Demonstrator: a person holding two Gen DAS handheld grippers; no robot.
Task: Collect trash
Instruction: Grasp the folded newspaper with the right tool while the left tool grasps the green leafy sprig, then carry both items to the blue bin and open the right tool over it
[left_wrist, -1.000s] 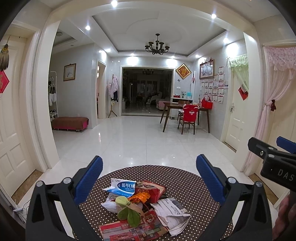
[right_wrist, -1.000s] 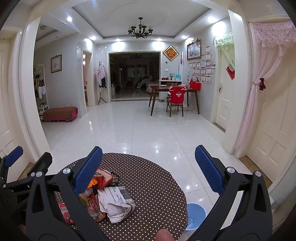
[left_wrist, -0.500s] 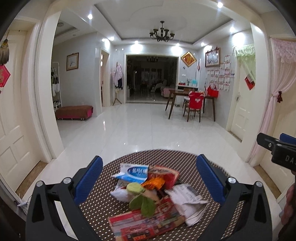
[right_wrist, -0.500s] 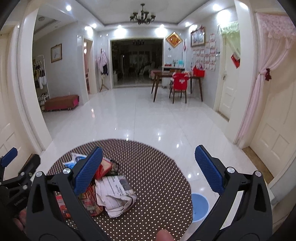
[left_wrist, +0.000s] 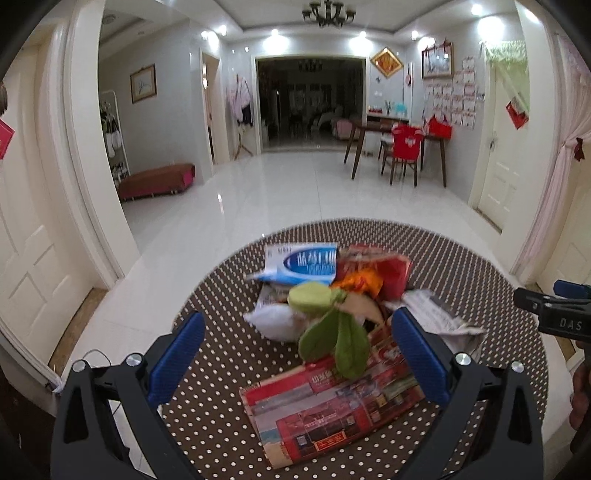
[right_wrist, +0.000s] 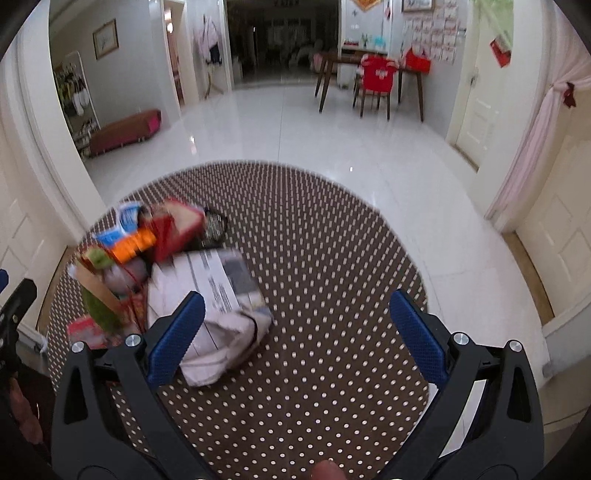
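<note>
A pile of trash lies on a round brown polka-dot table (left_wrist: 221, 369). It holds a red printed flyer (left_wrist: 328, 402), green leaves (left_wrist: 336, 336), a blue-and-white packet (left_wrist: 306, 262), a red wrapper (left_wrist: 388, 269), orange peel (left_wrist: 362, 282) and crumpled newspaper (right_wrist: 221, 291). My left gripper (left_wrist: 297, 356) is open and empty, above the near side of the pile. My right gripper (right_wrist: 297, 341) is open and empty, above the table (right_wrist: 332, 258), with its left finger over the newspaper. The right gripper's tip also shows at the right edge of the left wrist view (left_wrist: 554, 314).
The table stands on a glossy white tiled floor (left_wrist: 295, 192). White doors and a pillar (left_wrist: 92, 166) are to the left, a pink curtain (right_wrist: 535, 122) and doors to the right. A wooden table with a red chair (left_wrist: 402, 147) stands far back.
Both grippers have tilted down and come closer to the table. The trash pile now looks larger and sits between the left gripper's fingers. The blue bin on the floor has dropped out of the right view.
</note>
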